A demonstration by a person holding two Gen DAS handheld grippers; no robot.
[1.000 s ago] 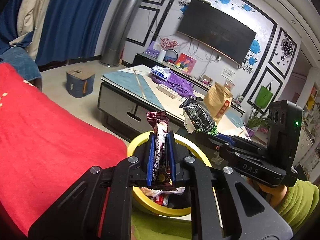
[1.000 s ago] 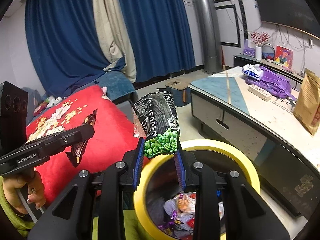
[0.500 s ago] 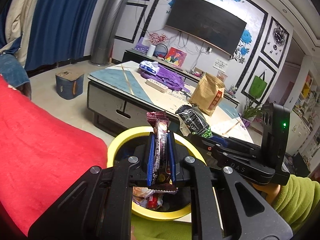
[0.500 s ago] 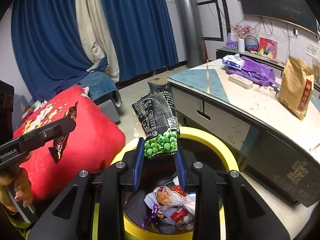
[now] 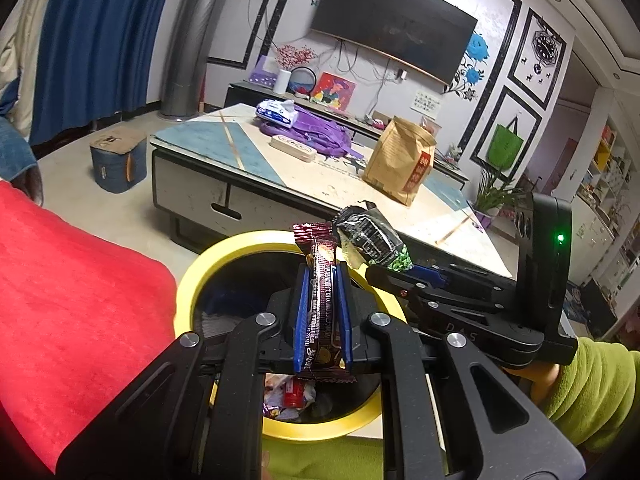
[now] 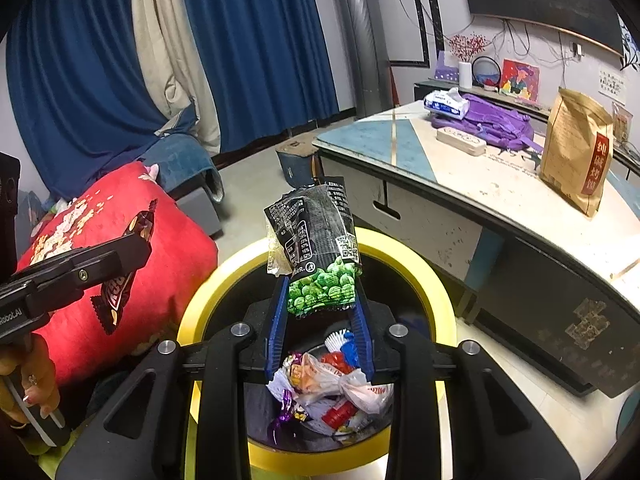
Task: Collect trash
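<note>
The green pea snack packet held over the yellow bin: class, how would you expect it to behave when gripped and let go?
The green pea snack packet looks crumpled and flat, so it is probably empty and very light. Its top stands up above the right tool, so the film seems to have some stiffness. Glossy foil may slip; released, it should flutter into the yellow bin.
</note>
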